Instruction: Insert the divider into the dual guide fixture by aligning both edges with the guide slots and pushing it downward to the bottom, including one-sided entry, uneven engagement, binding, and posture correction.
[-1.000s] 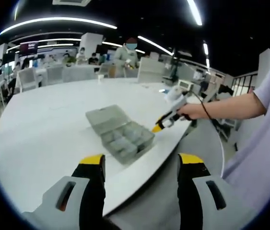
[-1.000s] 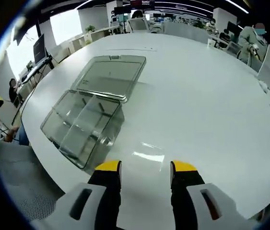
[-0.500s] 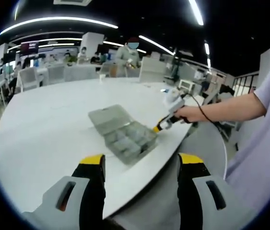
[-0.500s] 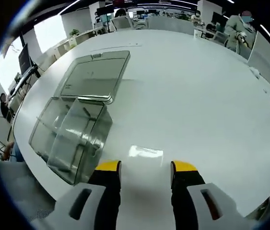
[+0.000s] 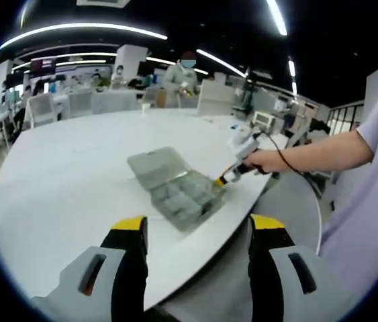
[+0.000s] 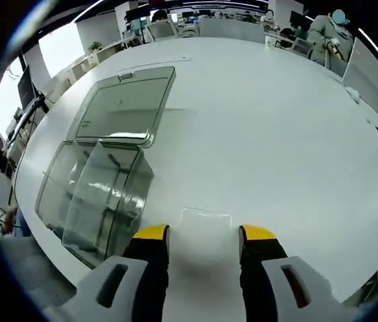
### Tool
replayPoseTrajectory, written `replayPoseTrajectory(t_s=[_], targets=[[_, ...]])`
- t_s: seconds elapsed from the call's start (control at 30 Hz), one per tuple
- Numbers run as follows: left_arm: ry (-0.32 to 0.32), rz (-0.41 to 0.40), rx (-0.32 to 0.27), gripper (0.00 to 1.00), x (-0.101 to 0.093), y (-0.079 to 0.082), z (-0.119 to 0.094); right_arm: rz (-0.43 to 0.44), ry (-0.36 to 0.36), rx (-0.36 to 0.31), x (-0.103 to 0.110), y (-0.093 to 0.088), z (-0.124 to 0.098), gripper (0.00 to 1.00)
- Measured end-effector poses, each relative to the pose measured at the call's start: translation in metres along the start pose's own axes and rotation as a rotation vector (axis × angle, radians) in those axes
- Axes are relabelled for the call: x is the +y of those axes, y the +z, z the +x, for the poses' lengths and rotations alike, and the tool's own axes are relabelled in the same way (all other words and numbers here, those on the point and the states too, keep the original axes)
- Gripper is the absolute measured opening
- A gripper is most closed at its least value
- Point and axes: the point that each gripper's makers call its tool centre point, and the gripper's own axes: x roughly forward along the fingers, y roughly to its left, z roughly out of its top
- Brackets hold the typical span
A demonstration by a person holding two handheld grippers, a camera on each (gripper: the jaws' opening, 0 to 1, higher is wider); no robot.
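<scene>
Large round white table (image 6: 276, 134). Near its edge, clear plastic compartment box (image 6: 98, 191), hinged lid (image 6: 125, 111) laid open flat. Beside the box, right gripper (image 6: 205, 235) spread wide, straddling a small clear divider (image 6: 204, 225) flat on the tabletop, grasping nothing. Left gripper (image 5: 199, 225) also spread wide, empty, above the table edge.

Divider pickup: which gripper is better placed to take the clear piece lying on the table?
Right. The right gripper has its open jaws on either side of the clear divider, beside the compartment box. The left gripper hangs open, well back from the box at the table edge.
</scene>
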Motion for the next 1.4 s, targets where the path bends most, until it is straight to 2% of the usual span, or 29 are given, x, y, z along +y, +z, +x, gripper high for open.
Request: replayPoseTrajectory(t_s=[0.53,0.87,1.1,1.4], targets=[[0.001,0.000,0.002,0.59,0.0030,0.0002,-0.0013,0.026,-0.042,0.001,0.0006,-0.0013,-0.0018,0.37],[-0.004,0.008,0.006,0.59,0.0051,0.0029,0.0006,0.022,-0.039,0.014,0.0000,-0.0021,-0.0024,0.35],[-0.012,0.015,0.007,0.59,0.0040,0.0058,0.0039,0.016,-0.038,0.035,-0.0007,-0.0031,-0.0028,0.28],[-0.008,0.019,0.005,0.59,0.0033,0.0085,0.0041,0.010,-0.035,0.041,-0.0002,-0.0035,-0.0020,0.27]])
